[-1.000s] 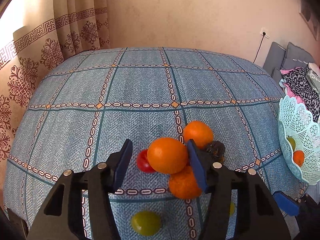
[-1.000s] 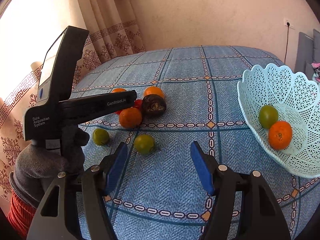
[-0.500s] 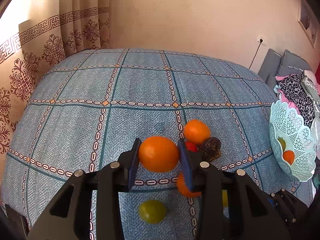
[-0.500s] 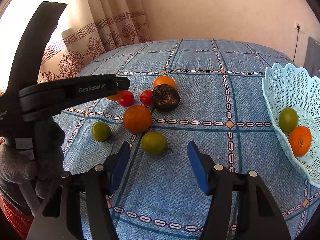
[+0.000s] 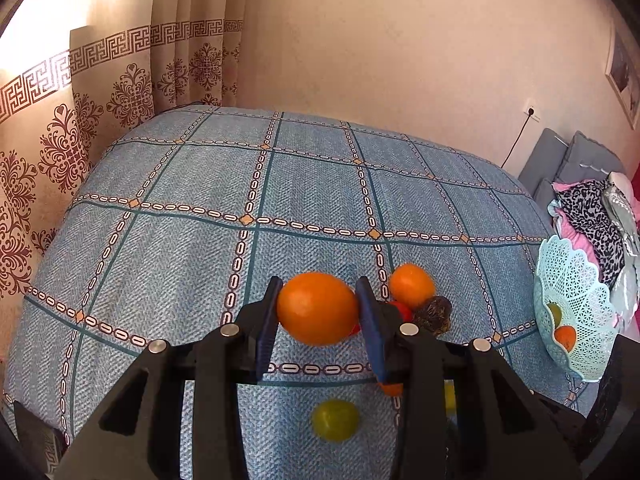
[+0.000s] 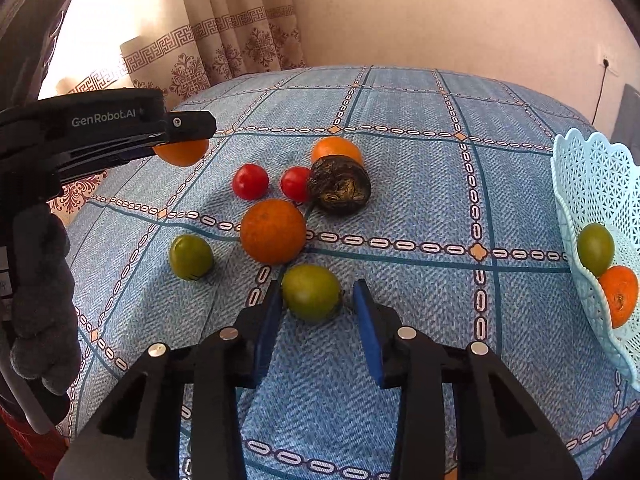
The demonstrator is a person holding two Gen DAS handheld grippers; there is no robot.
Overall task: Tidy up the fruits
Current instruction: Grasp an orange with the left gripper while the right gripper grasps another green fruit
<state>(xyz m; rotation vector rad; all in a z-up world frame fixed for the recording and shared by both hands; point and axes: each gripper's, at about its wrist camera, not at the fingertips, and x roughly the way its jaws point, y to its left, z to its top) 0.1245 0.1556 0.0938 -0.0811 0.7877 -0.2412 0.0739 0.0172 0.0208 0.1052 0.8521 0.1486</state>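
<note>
The left gripper (image 5: 318,310) grips an orange (image 5: 318,309) in its jaws, lifted off the bed (image 6: 400,112). The right gripper (image 6: 316,312), jaws open, straddles a green fruit (image 6: 311,292). The basket (image 6: 580,184) holds only two fruits; about seven remain outside.

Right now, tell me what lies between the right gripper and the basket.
Right wrist view: only bare blue cloth lies between the right gripper and the basket.
</note>
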